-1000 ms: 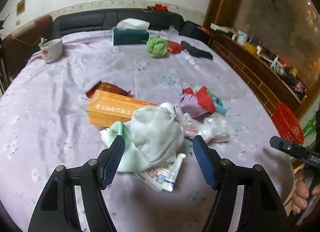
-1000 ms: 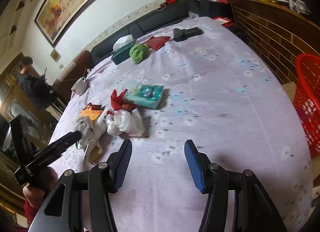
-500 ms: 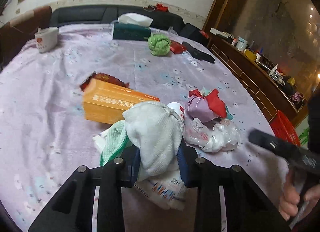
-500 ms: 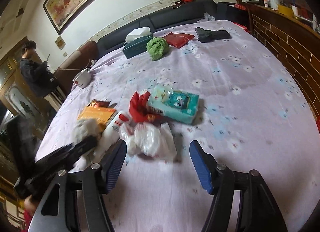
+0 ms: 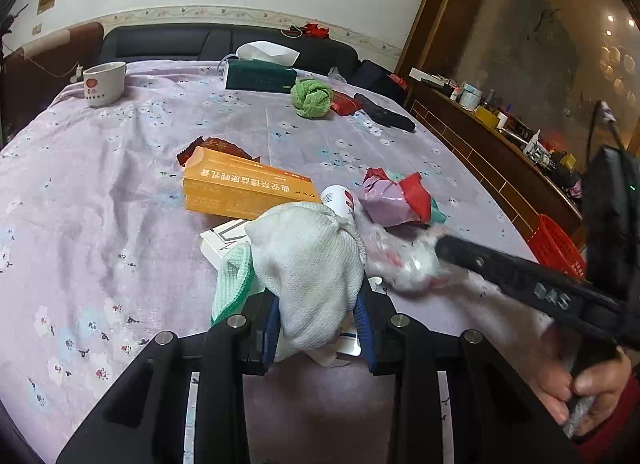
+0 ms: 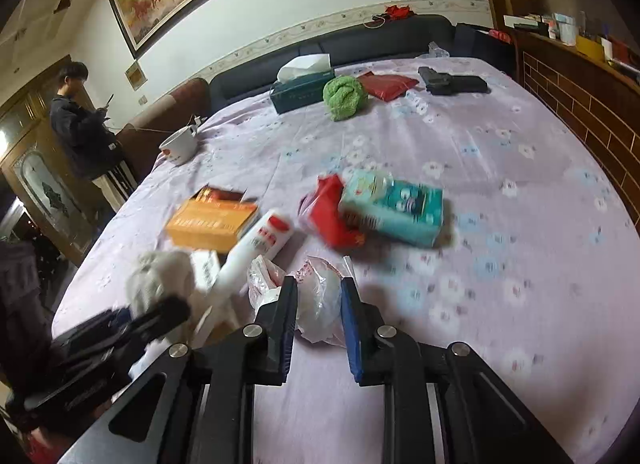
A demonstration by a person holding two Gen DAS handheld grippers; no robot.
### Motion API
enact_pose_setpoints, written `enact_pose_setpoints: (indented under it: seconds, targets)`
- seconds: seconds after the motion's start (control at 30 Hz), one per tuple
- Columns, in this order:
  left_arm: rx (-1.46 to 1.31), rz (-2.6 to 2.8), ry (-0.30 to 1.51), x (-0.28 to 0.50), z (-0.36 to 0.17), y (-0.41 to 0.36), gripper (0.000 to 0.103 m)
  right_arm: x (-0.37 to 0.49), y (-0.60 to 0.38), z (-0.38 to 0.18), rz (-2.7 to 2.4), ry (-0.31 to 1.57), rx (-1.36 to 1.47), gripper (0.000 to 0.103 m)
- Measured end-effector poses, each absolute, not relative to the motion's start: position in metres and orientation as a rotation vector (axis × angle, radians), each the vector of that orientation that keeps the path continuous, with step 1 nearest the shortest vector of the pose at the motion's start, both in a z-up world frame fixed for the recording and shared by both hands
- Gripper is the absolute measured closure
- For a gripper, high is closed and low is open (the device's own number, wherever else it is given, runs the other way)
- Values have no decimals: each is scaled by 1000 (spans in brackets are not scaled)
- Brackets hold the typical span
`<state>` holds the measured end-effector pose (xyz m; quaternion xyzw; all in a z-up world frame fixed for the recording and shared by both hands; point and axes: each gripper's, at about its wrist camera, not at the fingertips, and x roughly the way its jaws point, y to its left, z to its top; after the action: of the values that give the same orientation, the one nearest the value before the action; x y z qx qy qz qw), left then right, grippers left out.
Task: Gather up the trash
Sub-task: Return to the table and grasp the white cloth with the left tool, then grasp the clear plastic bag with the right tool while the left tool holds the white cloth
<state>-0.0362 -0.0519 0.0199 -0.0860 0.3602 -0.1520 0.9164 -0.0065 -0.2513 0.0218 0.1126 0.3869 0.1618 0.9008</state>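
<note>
My left gripper [image 5: 320, 306] is shut on a bunched white cloth [image 5: 308, 264] with a green-edged rag [image 5: 234, 280] hanging beside it. An orange box [image 5: 244, 188], a white tube [image 5: 340, 200] and a crumpled purple-red wrapper [image 5: 394, 200] lie just beyond. My right gripper [image 6: 318, 304] is shut on a crumpled clear plastic bag [image 6: 320, 292], low over the purple tablecloth [image 6: 500, 264]. Ahead of it lie a red wrapper [image 6: 332, 216] and a teal tissue pack [image 6: 394, 208]. In the right wrist view the left gripper [image 6: 152, 316] holds the white cloth [image 6: 160, 276] at lower left.
A red basket [image 5: 556, 244] sits below the table's right edge. At the far end stand a mug [image 5: 102, 82], a green tissue box [image 5: 260, 74], a green towel ball [image 5: 312, 98] and a black object [image 5: 384, 114]. A person [image 6: 80, 120] stands off the table's left side.
My left gripper closed on the white cloth, and a white carton now shows beneath it. My right gripper moved left to the plastic bag and closed on it.
</note>
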Motion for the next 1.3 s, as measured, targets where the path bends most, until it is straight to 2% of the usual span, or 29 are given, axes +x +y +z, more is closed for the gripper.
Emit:
enact_pose_setpoints:
  seconds: [0.57,1.3]
  targets:
    - [-187,-319,730,-38,21,-50,72,-47,-272,15,298,682,293,80]
    - [-184,-322,749,-35,18,-53,72,-46,-277,14,318,679,336,80]
